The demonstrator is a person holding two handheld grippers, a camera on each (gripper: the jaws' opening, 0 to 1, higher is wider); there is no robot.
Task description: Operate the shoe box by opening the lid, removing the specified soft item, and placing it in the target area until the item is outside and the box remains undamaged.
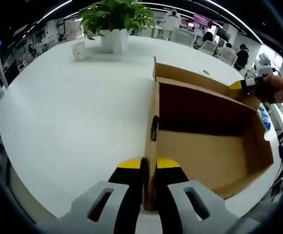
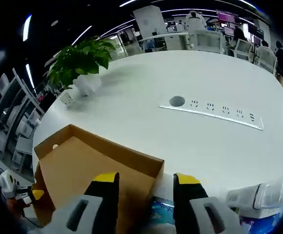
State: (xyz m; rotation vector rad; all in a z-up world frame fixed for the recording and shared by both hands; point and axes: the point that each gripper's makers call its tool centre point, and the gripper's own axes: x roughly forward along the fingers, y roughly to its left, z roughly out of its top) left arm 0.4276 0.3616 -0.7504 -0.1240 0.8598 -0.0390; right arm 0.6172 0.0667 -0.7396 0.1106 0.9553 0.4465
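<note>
Left of the shoe box [image 1: 207, 151], in the left gripper view, bare white table [image 1: 73, 126] runs out to a paper cup [image 1: 78, 50] and a potted plant [image 1: 113, 22] beyond the box's far end. The left gripper [image 1: 149, 165] is pressed together on the box's near left wall, with the cardboard edge running up between its yellow tips. The box stands open. Its long axis leads straight away from this gripper, and what shows of the inside is bare cardboard. At the far right corner of the box, the right gripper [image 1: 243, 85] touches the rim, with a hand [image 1: 280, 88] behind it.

A blue-and-white packet [image 1: 265, 119] lies just beyond the box's right wall. It may be the soft item, already outside, but it is too small to be sure.

In the right gripper view, the right gripper [image 2: 146, 179] has its jaws spread. The box corner [image 2: 153, 168] sits between them, and the blue packet [image 2: 161, 210] lies just below that. The right hand is therefore much the nearer to the packet, which sits close beneath its open jaws. A clear plastic thing [image 2: 263, 195] lies right of the box.
</note>
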